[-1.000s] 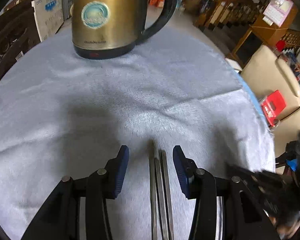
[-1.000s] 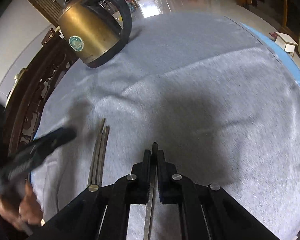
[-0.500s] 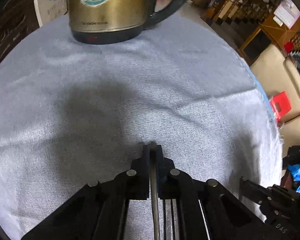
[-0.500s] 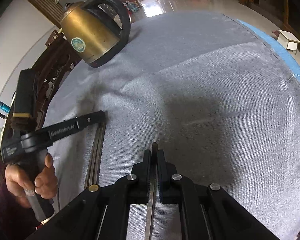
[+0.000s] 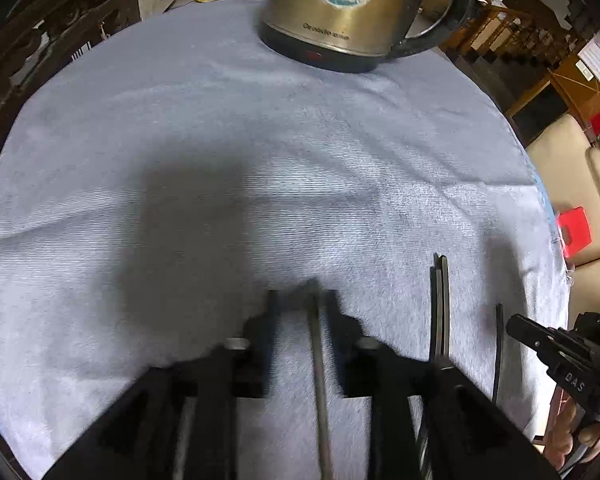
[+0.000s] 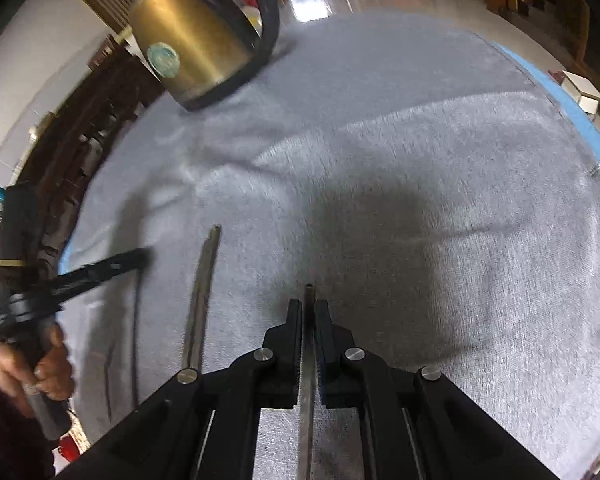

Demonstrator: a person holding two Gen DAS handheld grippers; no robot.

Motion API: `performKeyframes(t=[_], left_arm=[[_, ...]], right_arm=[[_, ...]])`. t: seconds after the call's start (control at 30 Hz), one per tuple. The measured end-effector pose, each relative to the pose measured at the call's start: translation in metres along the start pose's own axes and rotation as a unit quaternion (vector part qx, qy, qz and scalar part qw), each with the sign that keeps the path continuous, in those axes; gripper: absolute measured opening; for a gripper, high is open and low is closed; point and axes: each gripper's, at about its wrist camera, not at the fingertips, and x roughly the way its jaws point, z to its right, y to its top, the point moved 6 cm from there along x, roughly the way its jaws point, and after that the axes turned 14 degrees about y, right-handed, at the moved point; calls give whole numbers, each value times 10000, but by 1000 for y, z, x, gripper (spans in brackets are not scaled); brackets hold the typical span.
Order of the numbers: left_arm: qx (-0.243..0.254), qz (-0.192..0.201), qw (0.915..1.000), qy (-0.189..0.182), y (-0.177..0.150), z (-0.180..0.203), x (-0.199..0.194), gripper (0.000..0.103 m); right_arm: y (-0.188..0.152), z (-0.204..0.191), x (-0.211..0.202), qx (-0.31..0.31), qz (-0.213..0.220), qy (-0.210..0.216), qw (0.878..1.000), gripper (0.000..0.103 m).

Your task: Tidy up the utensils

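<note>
In the left wrist view my left gripper (image 5: 300, 300) stands open, with a thin metal utensil (image 5: 318, 360) lying on the cloth between its fingers. Two metal utensils (image 5: 440, 308) lie side by side to its right. The right gripper (image 5: 556, 352) shows at the far right of that view, with its held utensil (image 5: 498, 352). In the right wrist view my right gripper (image 6: 309, 308) is shut on a flat metal utensil (image 6: 308, 368). The pair of utensils (image 6: 202, 296) lies to its left, and the left gripper (image 6: 100, 272) is beyond them, blurred.
A brass electric kettle (image 5: 348, 8) with a black handle stands at the far side of the grey cloth (image 5: 260, 140); it also shows in the right wrist view (image 6: 196, 40). Dark wooden chairs (image 6: 80, 128) stand on the left. A cream sofa (image 5: 580, 184) and red box (image 5: 576, 230) sit beyond the table's right edge.
My left gripper closed on one utensil from the group, carried it left away from the other two, and has now opened around it. My right gripper stays shut on its utensil.
</note>
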Motion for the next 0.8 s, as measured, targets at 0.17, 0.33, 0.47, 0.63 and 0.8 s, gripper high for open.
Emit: performKeyframes(t=[0.17, 0.33, 0.47, 0.63, 0.8], left_arm=[[56, -285, 9993, 225, -8, -2, -4, 46], [290, -458, 9973, 500, -18, 12, 3, 45], [609, -443, 9927, 942, -20, 23, 4, 30], [512, -544, 9939, 812, -14, 25, 5, 7], [353, -346, 9968, 628, -28, 14, -4, 5]], right_arm=[[-1, -1, -4, -66, -348, -402, 9986, 9], [-4, 9, 3, 113, -882, -585, 9943, 9], [-6, 8, 10, 45, -973, -737, 9925, 11], [-8, 1, 11, -157, -1088, -965, 9892, 9], [-11, -2, 7, -145, -814, -760, 9937, 1]])
